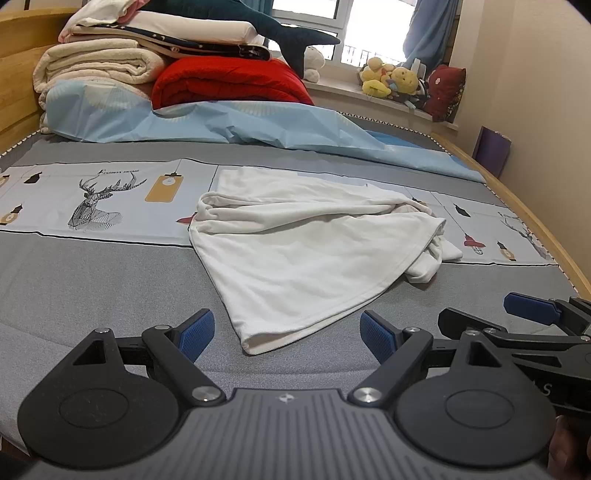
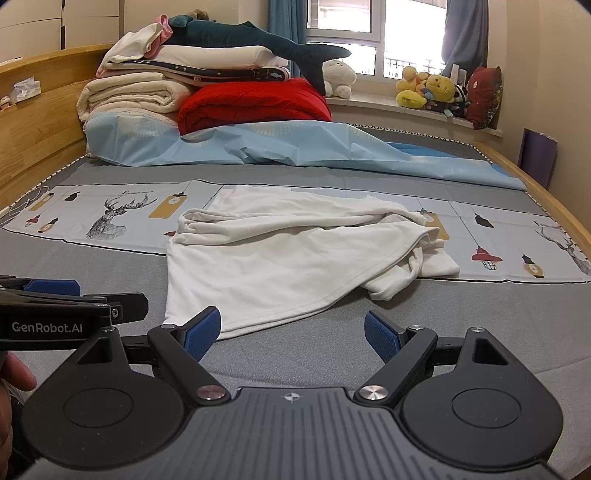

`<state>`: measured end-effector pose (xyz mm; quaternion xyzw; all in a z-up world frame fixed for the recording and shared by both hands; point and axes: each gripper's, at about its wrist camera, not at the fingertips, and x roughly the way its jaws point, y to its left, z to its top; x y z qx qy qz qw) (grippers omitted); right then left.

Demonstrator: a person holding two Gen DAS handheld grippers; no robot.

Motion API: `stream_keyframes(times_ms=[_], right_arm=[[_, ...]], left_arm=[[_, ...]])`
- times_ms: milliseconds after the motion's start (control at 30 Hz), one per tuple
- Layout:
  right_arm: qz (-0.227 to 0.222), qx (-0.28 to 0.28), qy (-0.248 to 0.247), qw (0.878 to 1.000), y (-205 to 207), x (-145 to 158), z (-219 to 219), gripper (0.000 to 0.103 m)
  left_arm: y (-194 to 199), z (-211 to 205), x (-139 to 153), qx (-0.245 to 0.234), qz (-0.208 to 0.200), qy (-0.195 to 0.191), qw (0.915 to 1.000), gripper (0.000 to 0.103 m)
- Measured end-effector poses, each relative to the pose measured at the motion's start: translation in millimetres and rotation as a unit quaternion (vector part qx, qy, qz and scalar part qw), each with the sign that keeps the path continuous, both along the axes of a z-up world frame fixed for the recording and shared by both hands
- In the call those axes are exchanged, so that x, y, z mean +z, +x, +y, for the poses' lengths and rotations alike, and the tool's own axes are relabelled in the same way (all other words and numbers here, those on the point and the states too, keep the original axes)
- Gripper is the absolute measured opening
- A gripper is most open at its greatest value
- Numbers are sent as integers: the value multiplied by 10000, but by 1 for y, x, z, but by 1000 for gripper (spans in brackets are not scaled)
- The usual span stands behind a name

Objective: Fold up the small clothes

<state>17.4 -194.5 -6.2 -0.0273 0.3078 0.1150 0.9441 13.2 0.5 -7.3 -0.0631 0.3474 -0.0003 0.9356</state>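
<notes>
A white garment (image 1: 306, 243) lies crumpled on the grey bed sheet (image 1: 92, 288), its near corner pointing toward me and a bunched sleeve at its right side. In the right wrist view the same white garment (image 2: 291, 254) sits just ahead. My left gripper (image 1: 287, 334) stands open, its blue pads wide apart, with the garment's near corner just beyond them and not touched. My right gripper (image 2: 292, 334) is open too, and its left pad lies close to the garment's near hem. Each gripper shows at the edge of the other's view.
Folded blankets, a red quilt (image 1: 229, 85) and a plush shark (image 1: 258, 22) are piled at the head of the bed on a light blue sheet (image 1: 221, 122). Stuffed toys (image 2: 428, 92) line the window sill. A wooden bed frame (image 2: 546, 195) runs along the right.
</notes>
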Motion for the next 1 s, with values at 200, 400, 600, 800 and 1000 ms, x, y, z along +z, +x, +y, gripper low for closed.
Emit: stream_keyframes(times_ms=[200,400,600,800,1000], right_arm=[[0,1,-1,10000,0,1,0,86],[3,-4,-3,10000,0,0,1,86],[5,-2,-4,10000,0,1,0,86],[2,-2,-4,10000,0,0,1,86],[-131,-47,241,9996,10,6,-6,68]], left_arm=[[0,0,0,-1,1,-1,10000,89],[0,0,0,-1,0,1,10000,89],[0,0,0,1,-2,4,10000,89],[0,0,0,0,-3,5,10000,89],[-3,3,4,-192,-198,165,9995,81]])
